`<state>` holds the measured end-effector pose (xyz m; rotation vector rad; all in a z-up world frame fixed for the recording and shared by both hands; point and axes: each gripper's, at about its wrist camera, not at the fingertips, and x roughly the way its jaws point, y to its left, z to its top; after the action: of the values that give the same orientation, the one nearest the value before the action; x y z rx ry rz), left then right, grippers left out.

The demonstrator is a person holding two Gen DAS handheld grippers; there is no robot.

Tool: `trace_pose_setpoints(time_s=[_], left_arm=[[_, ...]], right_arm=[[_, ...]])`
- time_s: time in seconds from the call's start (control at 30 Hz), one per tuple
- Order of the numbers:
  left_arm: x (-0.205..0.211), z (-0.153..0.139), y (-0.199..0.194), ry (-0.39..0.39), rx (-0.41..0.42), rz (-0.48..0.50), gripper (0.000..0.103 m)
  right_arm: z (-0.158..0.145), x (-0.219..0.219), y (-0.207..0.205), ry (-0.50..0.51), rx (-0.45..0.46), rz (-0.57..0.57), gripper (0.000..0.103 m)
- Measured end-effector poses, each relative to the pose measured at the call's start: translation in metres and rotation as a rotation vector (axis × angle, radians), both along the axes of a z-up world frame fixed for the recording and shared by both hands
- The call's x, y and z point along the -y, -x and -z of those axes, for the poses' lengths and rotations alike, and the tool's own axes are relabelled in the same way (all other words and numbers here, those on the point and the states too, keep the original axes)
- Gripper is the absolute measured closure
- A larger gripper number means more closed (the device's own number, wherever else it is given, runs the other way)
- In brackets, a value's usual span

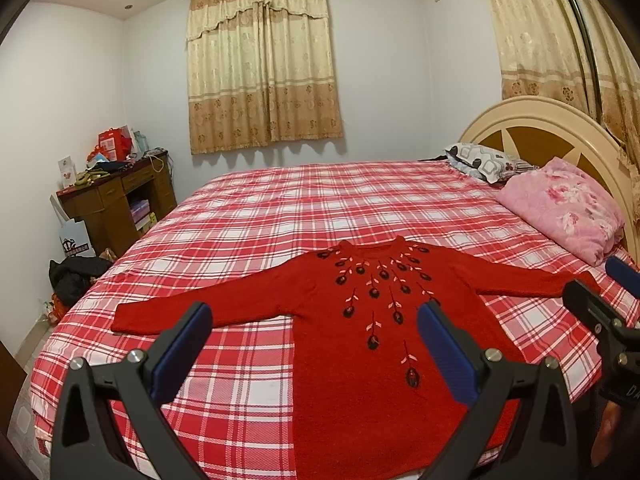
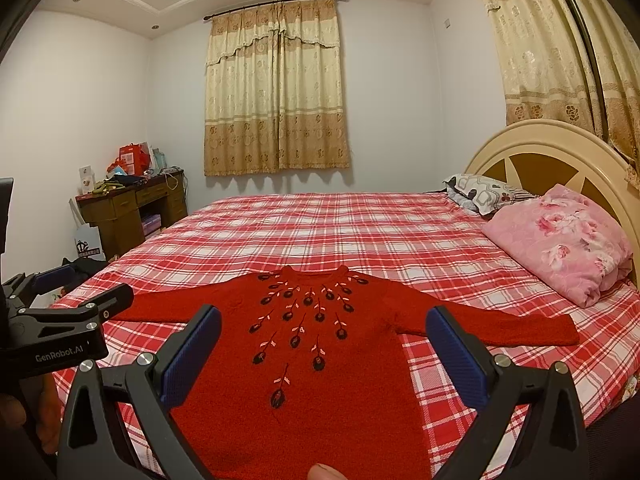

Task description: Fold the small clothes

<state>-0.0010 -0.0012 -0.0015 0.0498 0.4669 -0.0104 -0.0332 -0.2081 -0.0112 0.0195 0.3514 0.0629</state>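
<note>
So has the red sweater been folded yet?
No, the sweater lies flat on the bed with both sleeves spread out to the sides.

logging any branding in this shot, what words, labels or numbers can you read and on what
"GenRobot.AI": white lettering on the black body of the left gripper, seen in the right wrist view.
"DA": only these letters show on the right gripper at the frame edge in the left wrist view; the rest is cut off.
White paper bag by the desk: a dark logo with a line of text, too small to read.
Red boxes on the desk: print too blurred to read.
</note>
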Motion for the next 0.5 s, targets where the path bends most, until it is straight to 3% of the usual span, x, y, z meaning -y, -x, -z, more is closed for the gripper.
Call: trace_pose_setpoints(time_s=[0.5], left_arm=[[-0.0006,0.0011,-0.0004,0.002,0.001,-0.003,0.000]], right_arm=[[0.0001,-0.0037,-0.0010,0.007,-0.003,-0.006,0.001]])
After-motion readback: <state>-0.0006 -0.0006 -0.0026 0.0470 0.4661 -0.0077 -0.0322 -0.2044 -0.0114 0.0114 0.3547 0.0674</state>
